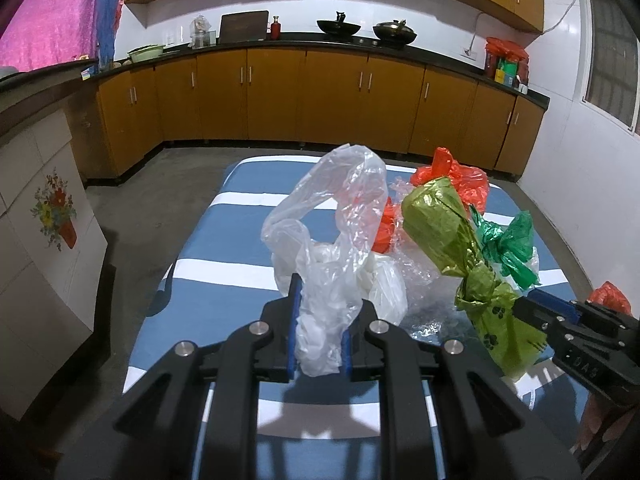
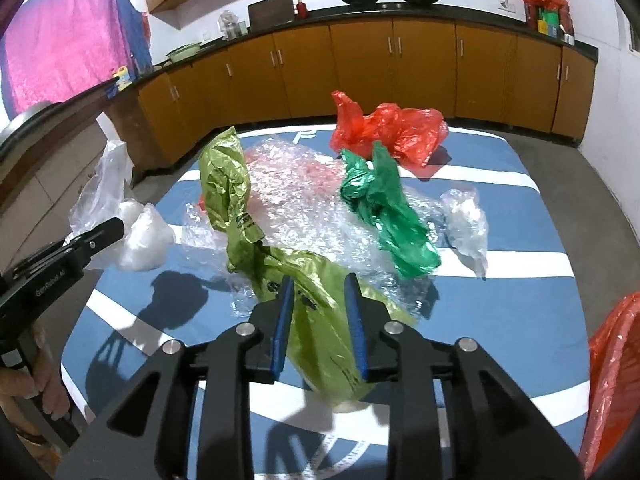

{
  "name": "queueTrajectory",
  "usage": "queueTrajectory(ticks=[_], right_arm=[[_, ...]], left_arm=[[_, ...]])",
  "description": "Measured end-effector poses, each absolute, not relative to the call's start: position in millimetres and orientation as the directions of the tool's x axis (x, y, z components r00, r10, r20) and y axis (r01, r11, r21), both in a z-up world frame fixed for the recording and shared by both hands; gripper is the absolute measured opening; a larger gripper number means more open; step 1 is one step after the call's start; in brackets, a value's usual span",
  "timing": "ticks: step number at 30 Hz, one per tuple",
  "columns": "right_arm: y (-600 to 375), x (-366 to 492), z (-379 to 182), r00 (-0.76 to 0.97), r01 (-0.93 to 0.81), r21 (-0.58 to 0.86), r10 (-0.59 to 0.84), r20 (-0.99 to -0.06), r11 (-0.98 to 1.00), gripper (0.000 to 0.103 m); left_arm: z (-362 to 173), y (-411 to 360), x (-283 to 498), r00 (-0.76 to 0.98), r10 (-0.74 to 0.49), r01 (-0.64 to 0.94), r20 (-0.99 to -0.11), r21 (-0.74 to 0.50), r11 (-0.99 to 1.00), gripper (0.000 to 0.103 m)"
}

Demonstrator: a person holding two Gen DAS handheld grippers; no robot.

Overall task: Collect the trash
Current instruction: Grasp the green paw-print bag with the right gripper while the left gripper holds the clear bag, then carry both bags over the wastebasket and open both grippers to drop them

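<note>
the olive-green bag [image 2: 256, 240] is pinched between the blue pads of the right hand-held gripper [image 2: 320, 320], its lower end hanging below the jaws and its long axis running up and forward-left from them, lifted off the blue-and-white striped bench [image 2: 520, 300]. the clear plastic bag [image 1: 332, 248] is likewise pinched by the left hand-held gripper [image 1: 322, 328], bunched between the pads and rising straight ahead of it. so both are closed on trash, 1 bag each. the loose pieces lie ahead of the right hand-held gripper: the dark green bag [image 2: 384, 208] just forward and right of it, a small clear wad [image 2: 468, 224] further right, the red bag [image 2: 388, 132] beyond, all on or beside bubble wrap [image 2: 296, 200]. an orange-red sack [image 2: 612, 380] sits at the right hand-held gripper's near right, probably the collecting bag; the right one is nearer it, so i judge the olive bag goes there first.
</note>
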State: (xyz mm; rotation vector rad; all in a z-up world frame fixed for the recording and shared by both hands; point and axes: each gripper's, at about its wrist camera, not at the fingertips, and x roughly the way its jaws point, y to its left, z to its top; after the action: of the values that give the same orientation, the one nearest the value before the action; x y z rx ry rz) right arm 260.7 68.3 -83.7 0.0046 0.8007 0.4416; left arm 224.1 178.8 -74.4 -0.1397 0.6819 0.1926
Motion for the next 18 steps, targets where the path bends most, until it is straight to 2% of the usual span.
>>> queueTrajectory(ticks=[2,3,4,5,8,18], right_arm=[[73.9,261.7,-89.2,0.601,-0.387,0.146,0.369,-0.709,0.911,0.027],[75.3,261.4,-91.6,0.596,-0.391,0.135,0.362,-0.717,0.910,0.022],[74.8,259.9,-92.6,0.598,-0.393,0.129,0.360,-0.716,0.910,0.007],[72.9,257.6,-91.5,0.603,-0.392,0.131,0.362,-0.711,0.911,0.004],[63.3,251.3,-81.0,0.626,-0.381,0.160,0.381,-0.681,0.911,0.002],[36.6,239.0,-49.4,0.713,-0.333,0.174,0.368,-0.597,0.927,0.001]], left_arm=[[-73.8,178.5,223.5,0.759,0.130,-0.221,-0.638,-0.066,0.973,0.017],[-73.6,177.3,222.9,0.760,0.128,-0.219,-0.638,-0.066,0.973,0.017],[-73.1,177.1,222.3,0.760,0.127,-0.218,-0.637,-0.066,0.974,0.017],[-72.4,176.1,221.5,0.762,0.127,-0.216,-0.636,-0.065,0.974,0.017],[-70.1,176.0,220.6,0.764,0.125,-0.215,-0.632,-0.068,0.974,0.017],[-61.7,169.6,214.6,0.779,0.109,-0.196,-0.617,-0.075,0.978,0.017]])
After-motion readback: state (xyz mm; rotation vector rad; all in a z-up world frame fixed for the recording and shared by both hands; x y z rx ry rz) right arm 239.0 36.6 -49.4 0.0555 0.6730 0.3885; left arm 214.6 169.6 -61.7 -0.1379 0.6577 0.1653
